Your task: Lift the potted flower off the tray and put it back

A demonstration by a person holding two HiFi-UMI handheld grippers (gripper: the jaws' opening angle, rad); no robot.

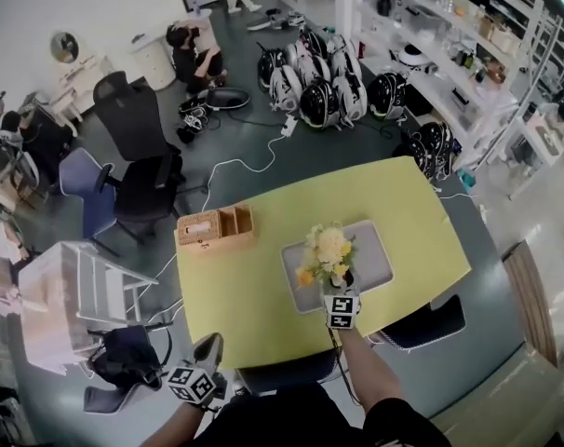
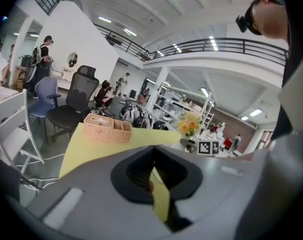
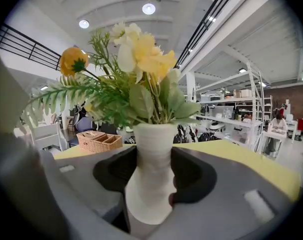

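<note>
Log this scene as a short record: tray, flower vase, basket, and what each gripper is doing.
Tray: grey rectangular tray on yellow table
Vase: white ribbed vase of yellow flowers, over the tray; lifted or resting, unclear
Basket: woven wicker basket, left of tray
Right gripper: shut on vase
Left gripper: jaws together, empty, near table edge

Two claws: the left gripper (image 1: pixel 210 345) and the right gripper (image 1: pixel 342 285). One potted flower (image 1: pixel 329 252) stands between the right claw's jaws, with one grey tray (image 1: pixel 382 250) right beneath that claw's tips. One wicker basket (image 1: pixel 215 228) sits ahead and to the left of both claws, and one yellow table (image 1: pixel 263 296) lies under them. Three office chairs stand far ahead of the left claw, two black (image 1: pixel 128 110) and one blue (image 1: pixel 85 189)
</note>
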